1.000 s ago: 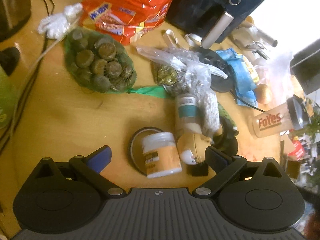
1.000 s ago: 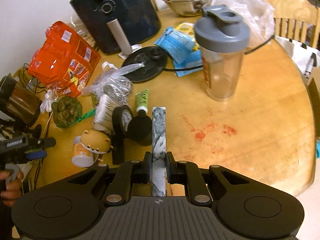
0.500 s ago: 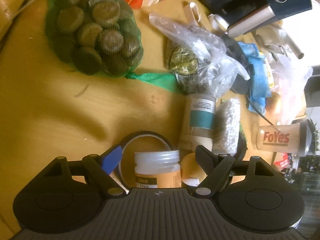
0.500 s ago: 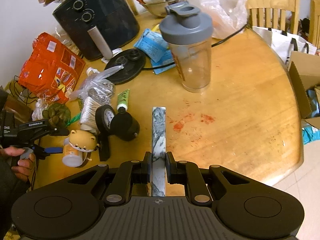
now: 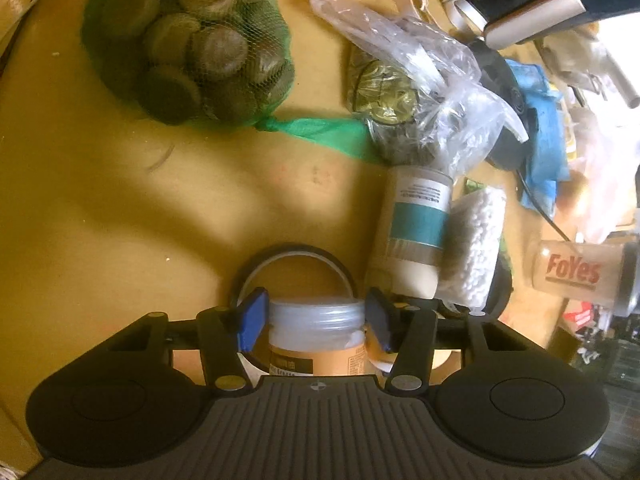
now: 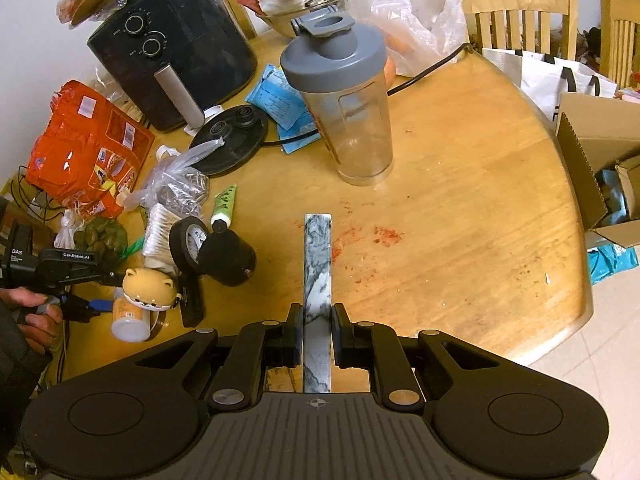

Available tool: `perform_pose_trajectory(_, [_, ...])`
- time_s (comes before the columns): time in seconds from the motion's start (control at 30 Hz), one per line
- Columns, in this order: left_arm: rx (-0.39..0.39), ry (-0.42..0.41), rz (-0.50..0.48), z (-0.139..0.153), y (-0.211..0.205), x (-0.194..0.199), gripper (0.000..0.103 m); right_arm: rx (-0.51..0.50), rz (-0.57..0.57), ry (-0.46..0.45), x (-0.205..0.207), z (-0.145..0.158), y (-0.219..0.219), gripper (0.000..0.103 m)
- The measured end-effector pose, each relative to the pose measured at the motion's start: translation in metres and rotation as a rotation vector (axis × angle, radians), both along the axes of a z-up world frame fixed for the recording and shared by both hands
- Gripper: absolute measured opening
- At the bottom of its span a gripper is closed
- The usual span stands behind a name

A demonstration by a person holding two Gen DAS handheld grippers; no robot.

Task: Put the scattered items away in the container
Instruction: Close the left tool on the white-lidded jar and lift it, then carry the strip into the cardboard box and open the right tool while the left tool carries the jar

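Note:
My left gripper (image 5: 316, 316) has its blue-padded fingers (image 5: 252, 320) on both sides of the white lid of a small orange-labelled jar (image 5: 316, 340) that lies on the wooden table. The pads look very near the lid; contact is unclear. The jar also shows in the right wrist view (image 6: 130, 316), beside a yellow bear toy (image 6: 150, 284). My right gripper (image 6: 316, 336) is shut on a grey marbled flat bar (image 6: 318, 280) and holds it above the table. An open cardboard box (image 6: 592, 160) stands off the table's right edge.
Near the jar lie a tape roll (image 5: 292, 264), a teal-banded bottle (image 5: 416, 232), cotton swabs (image 5: 476, 248), a net bag of brown discs (image 5: 192, 40) and a plastic bag (image 5: 420, 88). A shaker bottle (image 6: 340, 100), an air fryer (image 6: 172, 40) and an orange packet (image 6: 84, 148) stand farther off.
My left gripper moved forward over the jar and narrowed around its lid. My right gripper lifted and drew back with the marbled bar still held.

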State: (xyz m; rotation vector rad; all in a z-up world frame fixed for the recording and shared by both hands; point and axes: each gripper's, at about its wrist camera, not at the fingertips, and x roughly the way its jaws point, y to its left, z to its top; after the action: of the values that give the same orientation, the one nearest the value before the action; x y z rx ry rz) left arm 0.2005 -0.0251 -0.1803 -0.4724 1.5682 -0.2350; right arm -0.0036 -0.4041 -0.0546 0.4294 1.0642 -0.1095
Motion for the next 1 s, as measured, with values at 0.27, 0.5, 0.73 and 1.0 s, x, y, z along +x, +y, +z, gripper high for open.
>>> perform_pose_trajectory(0.27, [0.035,-0.053,-0.011,0.011,-0.004,-0.008,0.052,0.002,-0.001,-0.012,-0.004,0.006,-0.003,0.017])
perform_pose_trajectory(0.5, [0.086,-0.144,-0.041,0.035,-0.005,-0.026,0.052,0.017,-0.002,-0.022,-0.005,0.011,-0.003,0.017])
perform_pose_trajectory(0.73, [0.181,-0.257,-0.083,0.057,-0.003,-0.051,0.051,0.039,0.044,-0.024,0.002,0.010,0.010,0.017])
perform_pose_trajectory(1.0, [0.320,-0.416,-0.162,0.068,0.001,-0.091,0.051,0.056,0.102,-0.024,0.011,0.008,0.024,0.017])
